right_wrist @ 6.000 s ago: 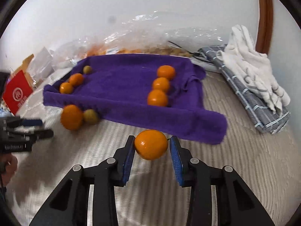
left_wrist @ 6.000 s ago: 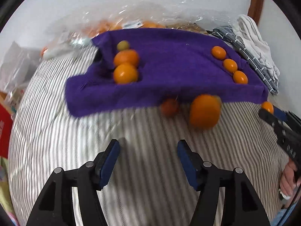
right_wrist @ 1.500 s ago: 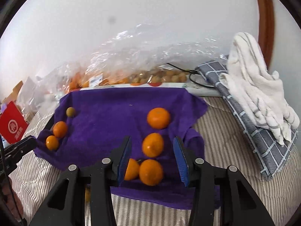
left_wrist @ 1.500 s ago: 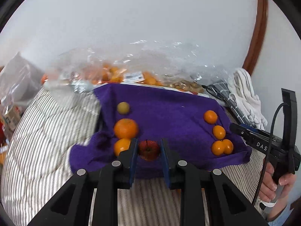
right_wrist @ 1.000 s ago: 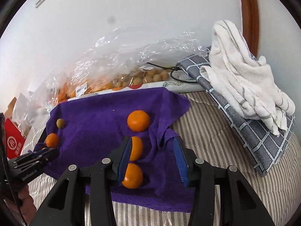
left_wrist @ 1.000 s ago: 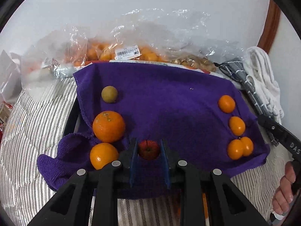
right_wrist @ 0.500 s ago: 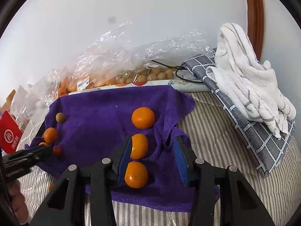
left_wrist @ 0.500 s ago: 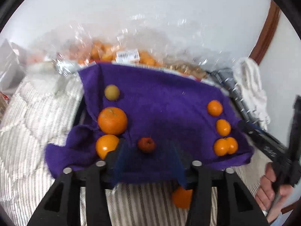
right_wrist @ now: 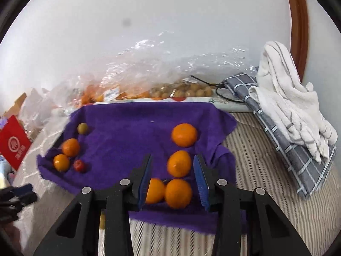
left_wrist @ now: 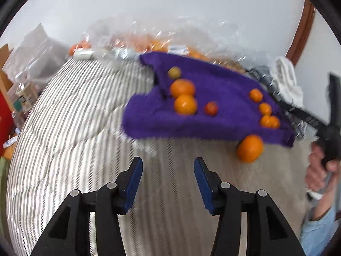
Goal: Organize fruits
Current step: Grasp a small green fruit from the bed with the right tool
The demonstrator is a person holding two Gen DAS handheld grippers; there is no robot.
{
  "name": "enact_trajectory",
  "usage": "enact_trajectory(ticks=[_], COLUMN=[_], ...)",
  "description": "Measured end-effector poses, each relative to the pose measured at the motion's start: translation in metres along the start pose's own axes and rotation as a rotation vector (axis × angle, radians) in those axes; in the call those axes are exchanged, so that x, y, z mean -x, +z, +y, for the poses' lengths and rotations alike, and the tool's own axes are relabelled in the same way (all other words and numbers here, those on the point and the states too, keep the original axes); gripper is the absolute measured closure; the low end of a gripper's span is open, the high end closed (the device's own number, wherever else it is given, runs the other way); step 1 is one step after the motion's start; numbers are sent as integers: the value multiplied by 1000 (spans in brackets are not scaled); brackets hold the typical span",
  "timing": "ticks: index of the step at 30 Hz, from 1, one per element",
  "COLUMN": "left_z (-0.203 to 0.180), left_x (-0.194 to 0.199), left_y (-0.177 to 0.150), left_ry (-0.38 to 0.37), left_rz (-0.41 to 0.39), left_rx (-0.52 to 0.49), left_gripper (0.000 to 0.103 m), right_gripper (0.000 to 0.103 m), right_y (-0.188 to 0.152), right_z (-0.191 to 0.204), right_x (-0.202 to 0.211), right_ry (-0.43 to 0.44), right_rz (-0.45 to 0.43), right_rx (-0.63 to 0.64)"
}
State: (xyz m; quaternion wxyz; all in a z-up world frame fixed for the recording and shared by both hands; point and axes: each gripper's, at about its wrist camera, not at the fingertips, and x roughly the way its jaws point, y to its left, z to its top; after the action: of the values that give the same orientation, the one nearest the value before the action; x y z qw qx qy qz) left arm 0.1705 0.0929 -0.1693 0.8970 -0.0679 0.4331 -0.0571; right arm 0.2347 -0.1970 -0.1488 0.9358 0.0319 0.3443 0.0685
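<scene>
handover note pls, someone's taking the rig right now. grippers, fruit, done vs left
Left gripper: jaws open, empty, over the striped bedding short of the purple towel.
Right gripper: jaws open, empty, above the near end of the towel's right group.
On the towel, left group: greenish fruit, two oranges, small red fruit beside them. Right group: four oranges.
Done: eight fruits on the towel, in two groups.
Left: one large orange sits on the bedding at the towel's front edge. Probably the next pick.
</scene>
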Motion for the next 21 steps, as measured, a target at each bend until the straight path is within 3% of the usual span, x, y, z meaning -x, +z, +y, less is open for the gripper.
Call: enact_trajectory(ticks=[3,9,11,17,21], left_z=[7,-1,-1,-2,-1], left_x=[-8,-7,-6,-6,-6], left_y=[-10,-17,-18,-20,-20], left_ry=[27,42,42,24,24], left_rz=[23,-12,-20,-11,-13], left_rx=[-9,-88,-95,-119,-124], left_gripper=[55,55,54,37,36], right_gripper=[63,65,66,69,69], right_y=[-9,-41,-50,-69,-73], right_z=[10,31,37,53,68], right_x=[17,40,39,22,13], right_ry=[60,119,131,150,154], right_rz=[12,60,85,168,204], right_rx=[-5,74,92,136,193])
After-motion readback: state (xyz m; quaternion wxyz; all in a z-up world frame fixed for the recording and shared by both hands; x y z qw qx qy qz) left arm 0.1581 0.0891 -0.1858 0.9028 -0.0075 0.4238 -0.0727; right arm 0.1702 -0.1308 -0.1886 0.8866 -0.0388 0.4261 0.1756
